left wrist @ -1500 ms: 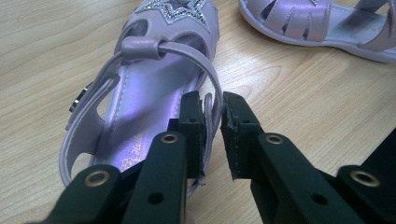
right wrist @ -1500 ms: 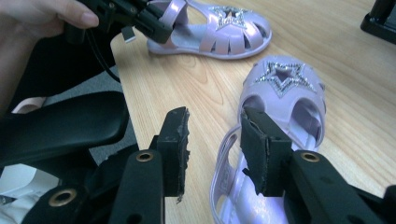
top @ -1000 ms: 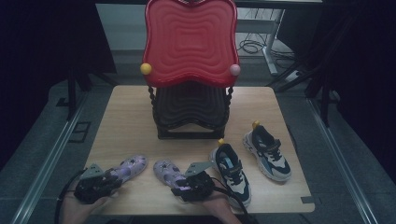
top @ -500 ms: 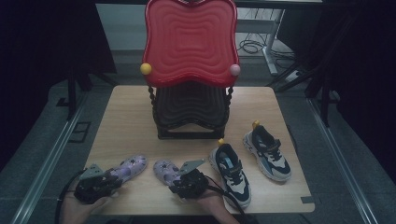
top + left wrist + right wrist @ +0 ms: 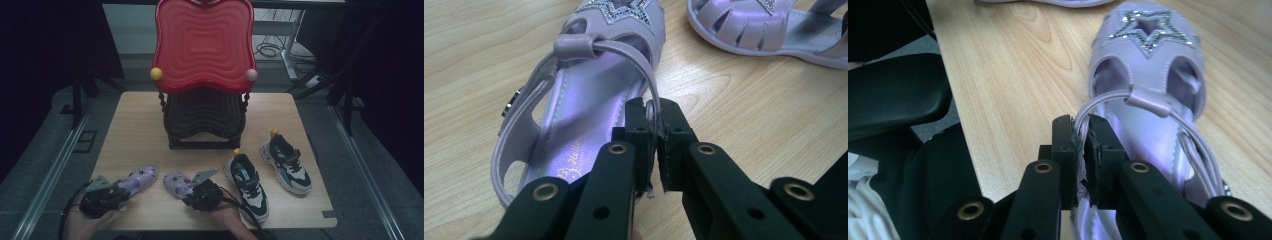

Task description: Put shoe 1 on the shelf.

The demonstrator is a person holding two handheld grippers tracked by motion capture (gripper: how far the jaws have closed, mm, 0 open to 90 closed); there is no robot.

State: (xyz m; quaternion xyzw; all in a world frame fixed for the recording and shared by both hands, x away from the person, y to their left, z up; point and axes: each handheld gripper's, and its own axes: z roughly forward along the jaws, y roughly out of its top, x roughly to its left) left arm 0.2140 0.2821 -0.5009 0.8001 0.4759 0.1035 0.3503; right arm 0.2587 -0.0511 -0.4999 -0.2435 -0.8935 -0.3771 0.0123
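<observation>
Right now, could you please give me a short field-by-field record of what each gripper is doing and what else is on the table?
left gripper: shut on the strap of the left purple sandal
right gripper: jaws just closed on the strap of the right purple sandal
sandals: flat on the wooden table, toes pointing away from the person
sneakers: pair at the right, untouched
red chair: at the table's far middle

Both lilac sandals' [image 5: 141, 179] heels lie hidden under hand-held grippers [image 5: 102, 197].

Sneakers [image 5: 269, 173], red chair [image 5: 202, 75], table [image 5: 135, 120]
</observation>
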